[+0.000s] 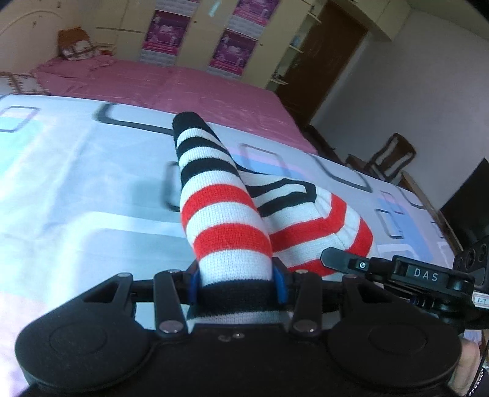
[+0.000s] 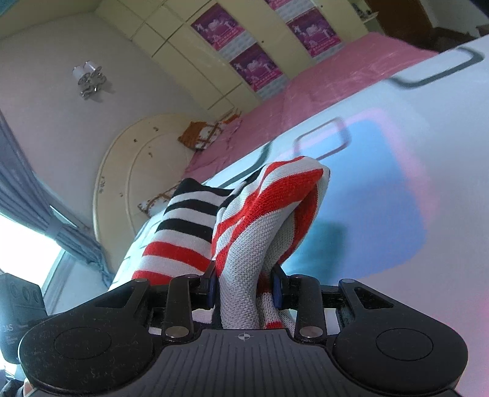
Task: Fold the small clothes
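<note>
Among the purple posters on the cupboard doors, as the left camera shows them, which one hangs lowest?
The right-hand lower poster. It sits under another poster, and its bottom edge comes closer to the pink bed cover than the left poster does.

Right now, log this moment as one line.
left gripper: shut on striped garment | right gripper: shut on striped garment | garment: lifted over bed cover

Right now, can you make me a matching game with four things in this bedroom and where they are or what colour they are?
Things:
1. striped sweater
2. posters
3. far sheet
4. wooden chair

Matches:
A. plain pink
B. beside the bed
C. pinched in both tongs
D. stuck on the cupboard doors

Pairs: 1-C, 2-D, 3-A, 4-B
</note>
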### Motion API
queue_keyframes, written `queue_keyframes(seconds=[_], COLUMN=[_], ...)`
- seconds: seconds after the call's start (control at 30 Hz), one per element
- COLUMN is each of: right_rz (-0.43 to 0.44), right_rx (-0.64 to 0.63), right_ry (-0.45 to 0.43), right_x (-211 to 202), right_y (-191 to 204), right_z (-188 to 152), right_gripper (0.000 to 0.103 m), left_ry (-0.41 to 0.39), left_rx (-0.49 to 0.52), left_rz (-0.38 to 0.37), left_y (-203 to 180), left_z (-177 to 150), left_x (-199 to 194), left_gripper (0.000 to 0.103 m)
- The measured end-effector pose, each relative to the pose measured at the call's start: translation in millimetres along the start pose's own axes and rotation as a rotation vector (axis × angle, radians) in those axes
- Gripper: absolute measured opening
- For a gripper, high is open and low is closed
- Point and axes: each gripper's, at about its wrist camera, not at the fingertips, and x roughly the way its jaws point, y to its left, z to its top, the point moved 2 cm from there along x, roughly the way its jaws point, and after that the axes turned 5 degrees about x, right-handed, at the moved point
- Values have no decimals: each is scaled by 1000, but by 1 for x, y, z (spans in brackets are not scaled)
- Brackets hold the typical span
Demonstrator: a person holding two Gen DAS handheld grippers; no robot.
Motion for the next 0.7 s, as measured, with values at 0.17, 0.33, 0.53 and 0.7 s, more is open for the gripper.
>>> queue_keyframes(seconds=[0.17, 0.33, 0.53, 0.7], right_rz=[16, 5, -78, -109], right_rx=[-9, -31, -18, -38], right_ry=[32, 68, 85, 86], right_x=[51, 90, 108, 109], right_y=[28, 38, 14, 14], right_z=[-20, -34, -38, -39], right_gripper=[33, 33, 34, 36], left_ry=[-11, -9, 5, 12], left_rx=[-18, -41, -55, -39], left_rz=[33, 53, 88, 108], left_y=[49, 83, 114, 111], left_z=[0, -10, -28, -24], left_x=[-12, -9, 4, 5], left_gripper=[43, 44, 69, 74])
